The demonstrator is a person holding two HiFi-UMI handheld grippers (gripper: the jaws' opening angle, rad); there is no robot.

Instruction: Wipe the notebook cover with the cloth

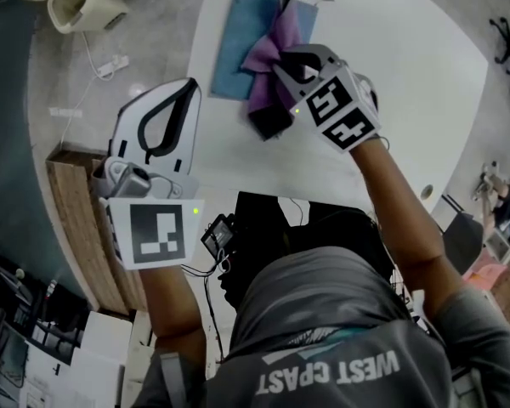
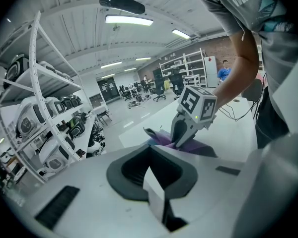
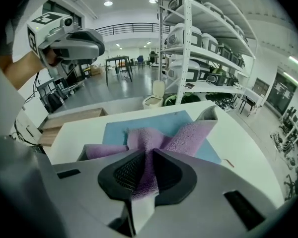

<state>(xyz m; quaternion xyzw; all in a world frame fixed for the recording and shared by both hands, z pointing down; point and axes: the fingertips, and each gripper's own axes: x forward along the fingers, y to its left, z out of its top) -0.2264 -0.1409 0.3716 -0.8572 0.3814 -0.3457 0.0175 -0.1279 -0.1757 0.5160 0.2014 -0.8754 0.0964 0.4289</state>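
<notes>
Right claw (image 3: 148, 172) is clamped narrow on the purple cloth (image 3: 191, 133), draped over the blue notebook (image 3: 120, 129) directly ahead on the worktop (image 3: 241, 143) — long axis apparently running away — while the left claw (image 2: 150, 170), closed and empty, hangs well apart.

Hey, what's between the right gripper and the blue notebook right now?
The purple cloth. The right gripper has its jaws shut on it, and it spreads over the blue notebook. The right gripper view shows this best.
</notes>
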